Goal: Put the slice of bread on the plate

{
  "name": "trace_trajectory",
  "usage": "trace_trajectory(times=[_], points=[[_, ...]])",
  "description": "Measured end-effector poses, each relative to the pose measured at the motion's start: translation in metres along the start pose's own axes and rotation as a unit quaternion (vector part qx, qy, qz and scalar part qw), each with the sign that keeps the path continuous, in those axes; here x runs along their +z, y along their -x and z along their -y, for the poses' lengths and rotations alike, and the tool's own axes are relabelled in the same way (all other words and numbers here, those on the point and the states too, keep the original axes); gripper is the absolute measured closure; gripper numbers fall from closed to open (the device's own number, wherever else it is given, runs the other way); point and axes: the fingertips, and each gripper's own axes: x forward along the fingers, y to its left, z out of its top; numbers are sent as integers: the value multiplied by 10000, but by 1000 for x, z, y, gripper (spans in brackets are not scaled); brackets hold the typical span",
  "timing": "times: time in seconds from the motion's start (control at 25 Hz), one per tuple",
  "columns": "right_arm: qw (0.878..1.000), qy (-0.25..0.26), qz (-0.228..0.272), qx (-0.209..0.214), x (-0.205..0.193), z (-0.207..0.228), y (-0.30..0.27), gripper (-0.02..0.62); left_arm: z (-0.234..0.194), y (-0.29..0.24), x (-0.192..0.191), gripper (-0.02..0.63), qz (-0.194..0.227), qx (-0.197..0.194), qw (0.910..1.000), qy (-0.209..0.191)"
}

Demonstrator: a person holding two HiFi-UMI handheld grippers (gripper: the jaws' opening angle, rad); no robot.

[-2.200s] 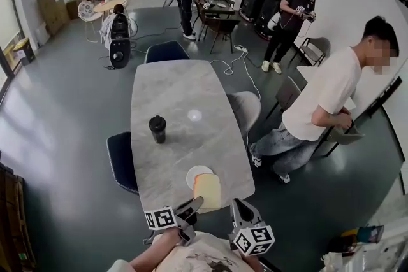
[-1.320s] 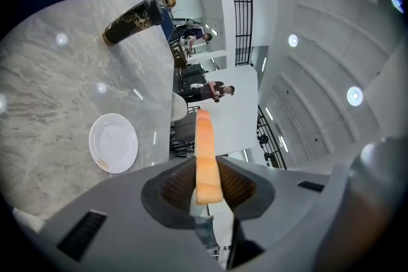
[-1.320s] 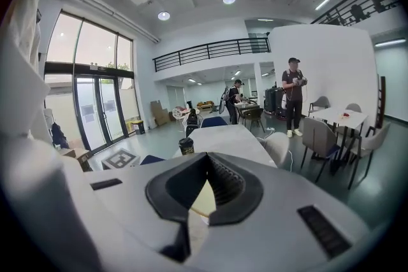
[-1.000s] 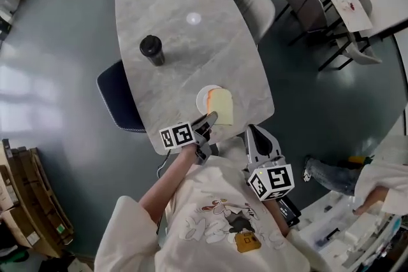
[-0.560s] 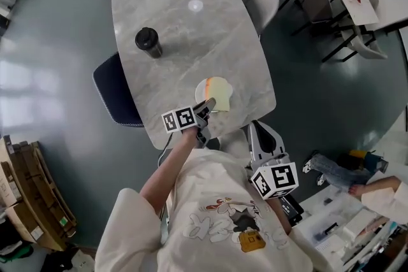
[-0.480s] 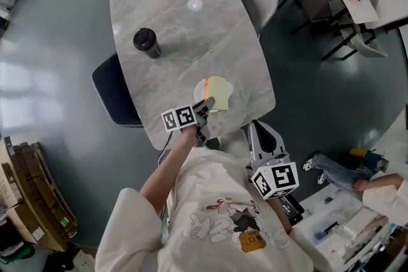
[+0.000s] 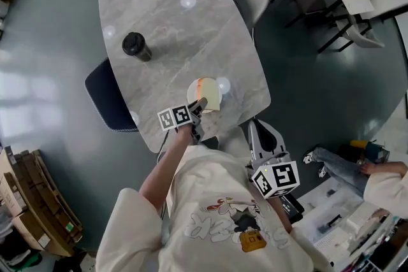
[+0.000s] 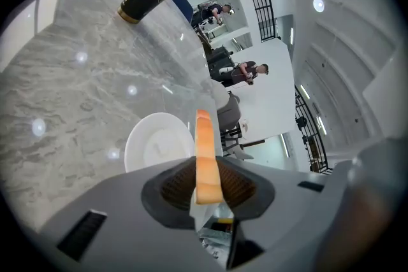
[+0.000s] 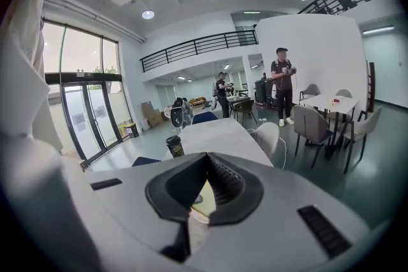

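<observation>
The left tool [image 8: 207, 183] is clenched on the slice of bread [image 8: 204, 150], gripping its near crust and holding it edge-up just over the white plate [image 8: 150, 146], near the front edge of the desk [image 7: 166, 16]. The bread looks light, soft and easily crushed, so a gentle pinch at the crust suits it. The right tool [image 9: 206, 161] is closed and empty. The desk is smooth and marbled and carries a black cup [image 7: 136, 46]; the room is a large hall with a grey floor.

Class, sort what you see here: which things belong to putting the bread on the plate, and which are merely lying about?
Belongs to the job: slice of bread, plate, left gripper gripping the bread.

Just lying about: black cup on the table, blue chair, right gripper, empty.
</observation>
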Motion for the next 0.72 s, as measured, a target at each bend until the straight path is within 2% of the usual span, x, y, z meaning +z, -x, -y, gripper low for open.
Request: trace_trajectory(times=[0.16, 0.32, 0.4, 0.48, 0.6, 0.68, 0.72], points=[[10000, -17, 32, -37, 2, 2, 2, 591, -9, -4, -1, 508, -11, 186, 9998, -8], [10000, -40, 55, -52, 1, -1, 3, 591, -21, -3, -1, 508, 26, 467, 9987, -178], [9999, -45, 84, -46, 2, -1, 5, 591, -24, -4, -3, 506, -88, 649, 9972, -370], [9999, -75, 119, -53, 3, -1, 6, 591, -26, -5, -5, 503, -196, 860, 9934, -729], [9998, -130, 140, -64, 1, -3, 5, 591, -25, -4, -3, 364, -193, 1001, 9876, -1197], [9998, -94, 146, -61, 2, -5, 5, 591, -24, -4, -1, 285, -156, 1036, 9861, -1286], [9998, -86, 154, -64, 2, -6, 5, 591, -24, -4, -1, 265, -150, 1053, 9856, -1316]])
